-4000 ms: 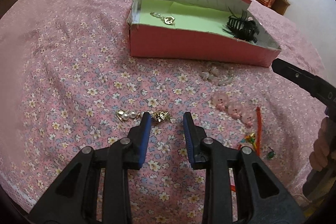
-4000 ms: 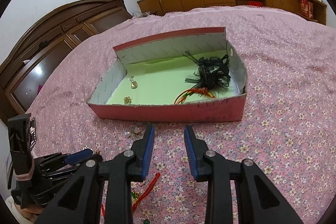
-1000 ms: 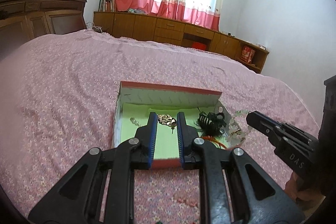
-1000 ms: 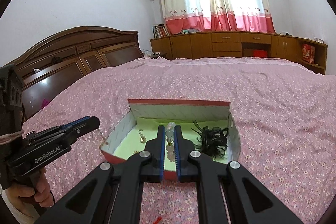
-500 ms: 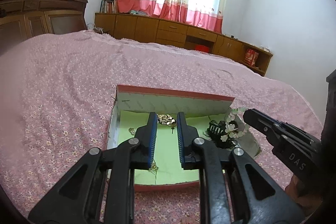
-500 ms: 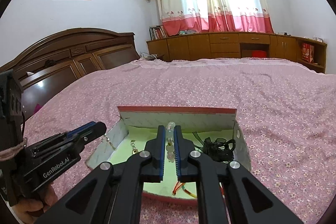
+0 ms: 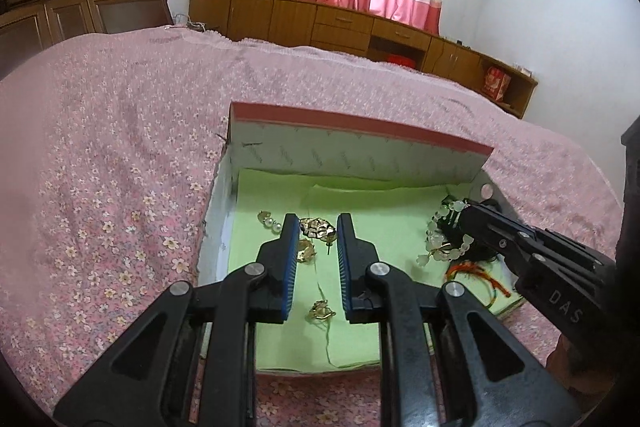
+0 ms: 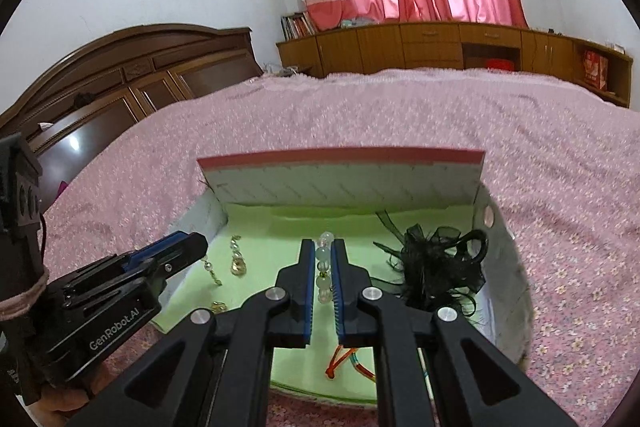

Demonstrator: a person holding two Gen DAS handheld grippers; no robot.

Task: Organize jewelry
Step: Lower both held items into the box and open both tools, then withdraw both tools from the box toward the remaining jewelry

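Since a second earlier both grippers had come down and forward, so the pink box (image 7: 360,127) filled much more of each view and its green lining (image 7: 360,195) lay directly beneath the fingertips. The left gripper (image 7: 317,227) was clamped on a gold earring (image 7: 318,228), whose post stuck down between the blue pads; in the right wrist view its tips were seen only side-on, with a pearl drop dangling below them. The right gripper (image 8: 323,259) was closed tight on a pale bead bracelet (image 8: 324,267), most of whose strand was hidden between the fingers there, while the left wrist view showed it looping loose under the tips. On the lining lay a pearl earring (image 7: 269,221), another gold piece (image 7: 320,311) too small to make out clearly, a black ribbon hair clip (image 8: 436,267) partly behind the right finger, and a red-orange cord (image 8: 348,359) cut off by the gripper's frame. The box's near wall was hidden behind both grippers. The box sat on a pink floral bedspread (image 8: 400,115); only a sliver of the person's hand showed at each frame edge.
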